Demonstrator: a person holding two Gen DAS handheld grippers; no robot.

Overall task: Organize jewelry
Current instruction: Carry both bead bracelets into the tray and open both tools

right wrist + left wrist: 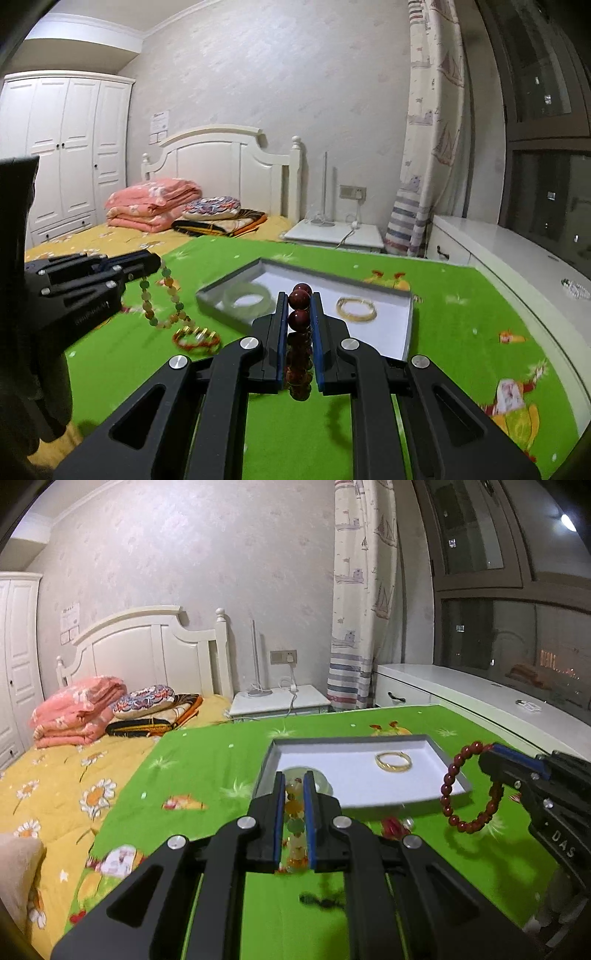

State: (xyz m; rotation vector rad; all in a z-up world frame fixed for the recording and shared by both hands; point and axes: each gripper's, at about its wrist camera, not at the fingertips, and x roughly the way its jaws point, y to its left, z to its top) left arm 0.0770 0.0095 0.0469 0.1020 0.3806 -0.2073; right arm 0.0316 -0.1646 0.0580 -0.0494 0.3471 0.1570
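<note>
A grey tray (pixel 448 755) (pixel 408 325) with a white floor lies on the green cloth. In it rest a gold bangle (pixel 393 761) (pixel 356 309) and a pale jade bangle (pixel 248 297). My left gripper (pixel 294 782) (pixel 153 263) is shut on a multicoloured bead bracelet (pixel 293 808) (pixel 162 299) that hangs above the cloth left of the tray. My right gripper (pixel 299 300) (pixel 489 753) is shut on a dark red bead bracelet (pixel 471 788) (pixel 299 299) held near the tray's right edge. A red-and-gold bracelet (pixel 196 338) (pixel 393 826) lies on the cloth in front of the tray.
The green cartoon cloth (pixel 221 760) covers the near part of a bed with a yellow flowered sheet (pixel 55 794). Folded pink quilts (pixel 79 710) and pillows lie by the headboard. A white nightstand (pixel 280 701) and a white window cabinet (pixel 480 705) stand behind and to the right.
</note>
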